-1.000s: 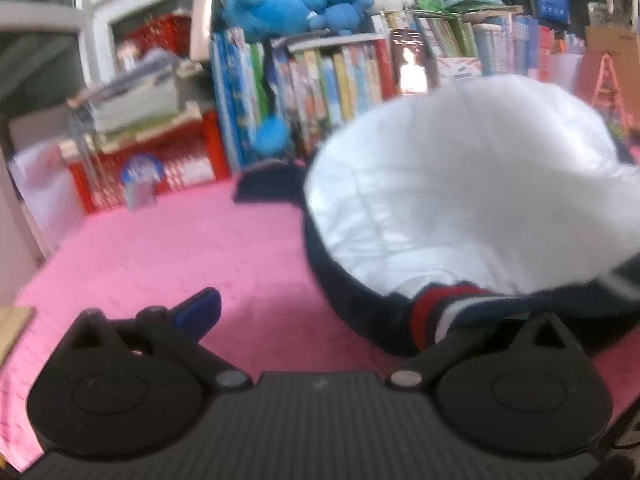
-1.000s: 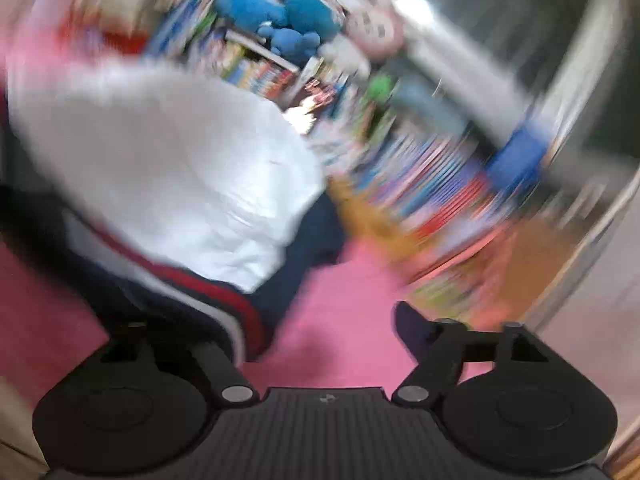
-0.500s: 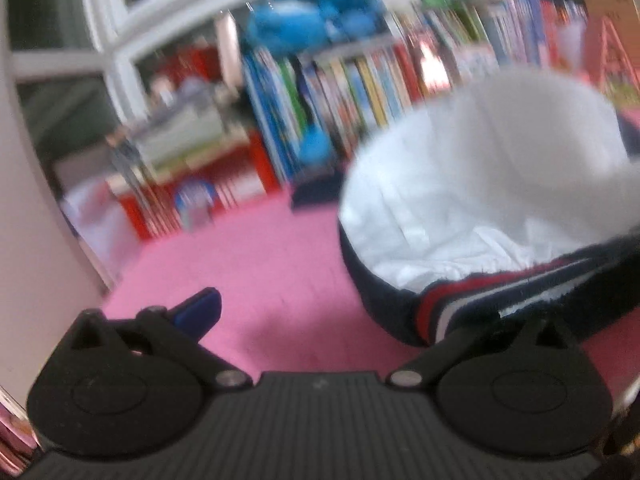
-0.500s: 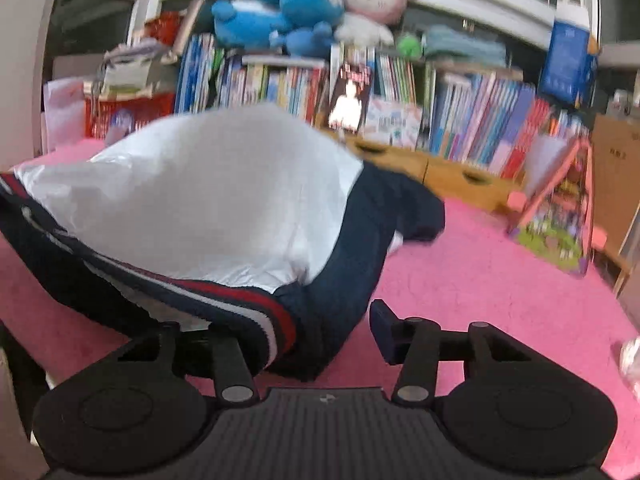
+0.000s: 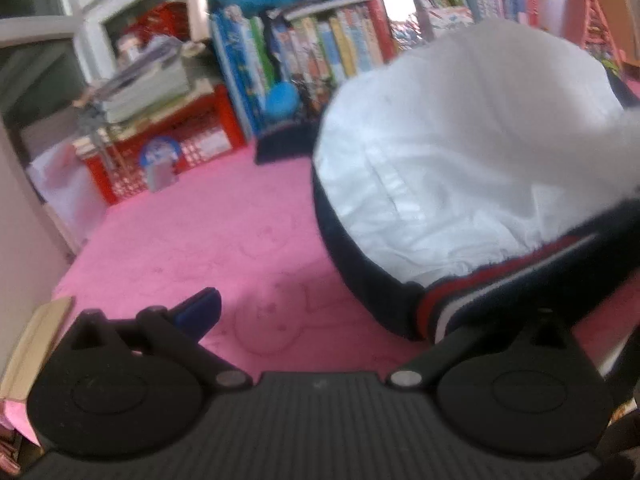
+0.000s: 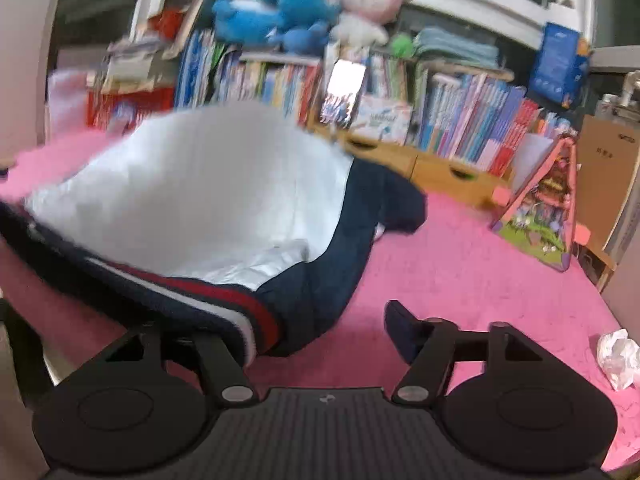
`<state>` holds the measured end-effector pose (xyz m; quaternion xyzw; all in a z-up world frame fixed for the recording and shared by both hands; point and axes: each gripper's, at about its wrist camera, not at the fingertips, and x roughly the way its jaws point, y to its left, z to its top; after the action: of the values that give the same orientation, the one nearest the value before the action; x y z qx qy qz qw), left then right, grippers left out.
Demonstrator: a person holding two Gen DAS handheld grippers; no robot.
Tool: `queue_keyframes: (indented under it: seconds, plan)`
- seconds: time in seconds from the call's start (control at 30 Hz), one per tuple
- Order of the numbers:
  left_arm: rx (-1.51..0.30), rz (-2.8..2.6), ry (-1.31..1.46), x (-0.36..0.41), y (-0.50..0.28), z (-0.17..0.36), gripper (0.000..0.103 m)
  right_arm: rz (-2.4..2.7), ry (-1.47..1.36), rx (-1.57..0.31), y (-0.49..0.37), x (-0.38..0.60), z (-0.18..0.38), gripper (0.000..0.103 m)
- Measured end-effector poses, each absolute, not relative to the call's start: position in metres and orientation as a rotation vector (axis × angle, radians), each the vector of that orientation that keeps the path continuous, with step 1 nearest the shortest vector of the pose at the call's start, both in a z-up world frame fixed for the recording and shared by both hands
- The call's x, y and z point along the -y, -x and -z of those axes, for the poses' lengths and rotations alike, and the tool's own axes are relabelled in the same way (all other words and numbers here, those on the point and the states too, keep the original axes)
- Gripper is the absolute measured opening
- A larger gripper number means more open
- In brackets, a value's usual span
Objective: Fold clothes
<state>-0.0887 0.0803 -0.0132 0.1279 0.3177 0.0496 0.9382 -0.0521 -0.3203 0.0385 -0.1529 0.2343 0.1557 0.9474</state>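
Bookshelves (image 6: pixel 460 108) stood behind a pink blanket (image 5: pixel 192 240). The left gripper (image 5: pixel 320 316) and right gripper (image 6: pixel 320 320), both spread open, each had the jacket's (image 5: pixel 460 152) striped hem draped over one finger.

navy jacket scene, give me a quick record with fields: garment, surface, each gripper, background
garment: navy jacket with white lining and red-white striped hem, bunched and turned lining-up
surface: pink plush blanket
left gripper: fingers wide apart, striped hem draped over its right finger
right gripper: fingers wide apart, hem draped over its left finger
background: row of books, blue plush toy, crumpled white paper
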Motion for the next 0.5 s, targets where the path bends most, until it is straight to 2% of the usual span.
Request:
queue_keyframes:
  seconds: [0.07,0.2,0.5]
  plan:
    - [-0.657,-0.094,-0.240,-0.080,0.086,0.020,0.103,-0.276,0.425,-0.503,0.047,0.316,-0.018,0.080]
    - [-0.667,-0.101,-0.196,-0.083,0.086,0.023,0.103,-0.280,0.443,-0.508,0.051,0.311,0.000,0.076]
    - [-0.666,-0.007,-0.204,-0.086,0.101,0.011,0.103,-0.360,0.295,-0.543,0.040,0.327,0.005,0.078]
